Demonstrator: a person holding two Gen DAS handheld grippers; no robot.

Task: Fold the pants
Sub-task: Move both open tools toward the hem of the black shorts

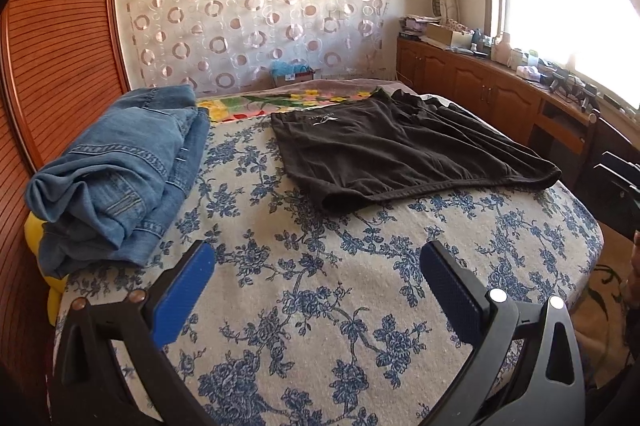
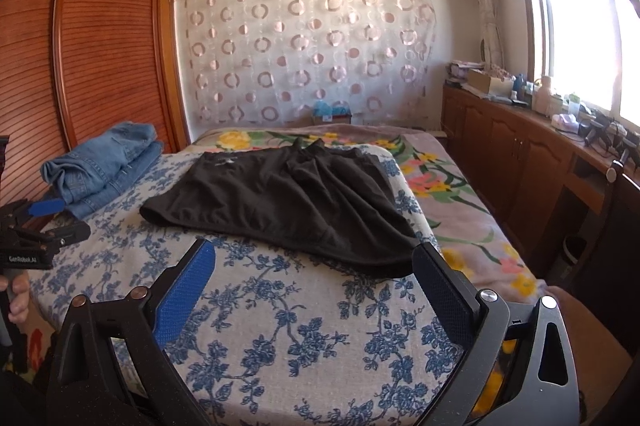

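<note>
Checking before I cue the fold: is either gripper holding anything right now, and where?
Nothing is held. The left gripper and right gripper are both open over the bed sheet, short of the black pants.

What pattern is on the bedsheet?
Blue flowers on grey-white bedsheet; clearest in the left wrist view.

Clothes laid out on the bed

Black fabric pants (image 1: 400, 154) lie spread at the bed's (image 1: 320, 306) centre; the folded blue denim jeans (image 1: 120, 170) sit at 9 o'clock, apart from them.
</note>
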